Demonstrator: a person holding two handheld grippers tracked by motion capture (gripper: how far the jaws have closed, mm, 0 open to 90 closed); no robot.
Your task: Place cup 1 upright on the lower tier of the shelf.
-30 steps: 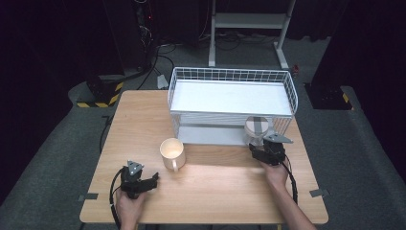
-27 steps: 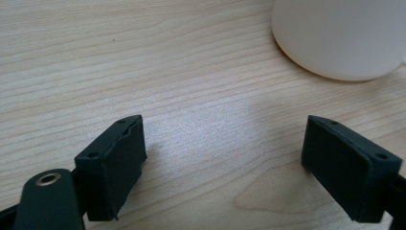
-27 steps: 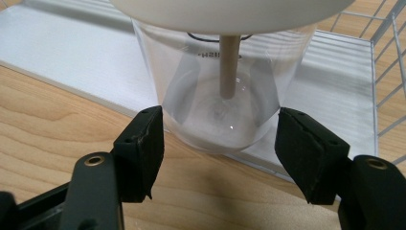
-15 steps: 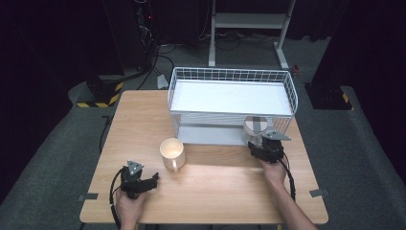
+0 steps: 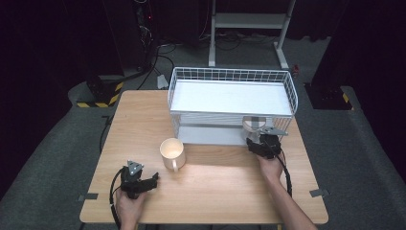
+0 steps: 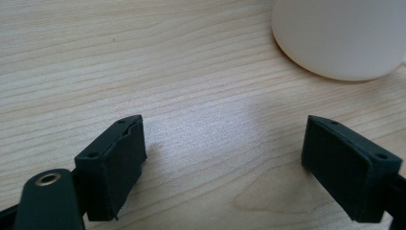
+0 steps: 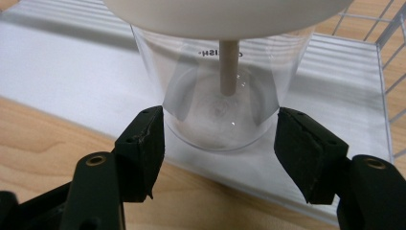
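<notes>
- I see the clear glass point(image 7: 218, 103) standing on the white lower shelf point(image 7: 62, 91) of the wire rack point(image 5: 230, 75), at the rack's near right corner, with a wooden stick point(image 7: 229, 67) upright inside it.
- My right gripper point(image 7: 220, 153) brackets the glass base, pads at or almost at its wall; I cannot tell whether they press.
- I judge a loose grip lets the smooth glass slip or tip as it comes out, and the pale rounded shape overhead could catch its rim.
- Mirrored lettering on the glass reads as "HSI"; nothing else is legible.
- My left gripper point(image 6: 225, 167) rests open and empty on the table point(image 5: 225, 191), near the cream mug point(image 5: 172, 153).
</notes>
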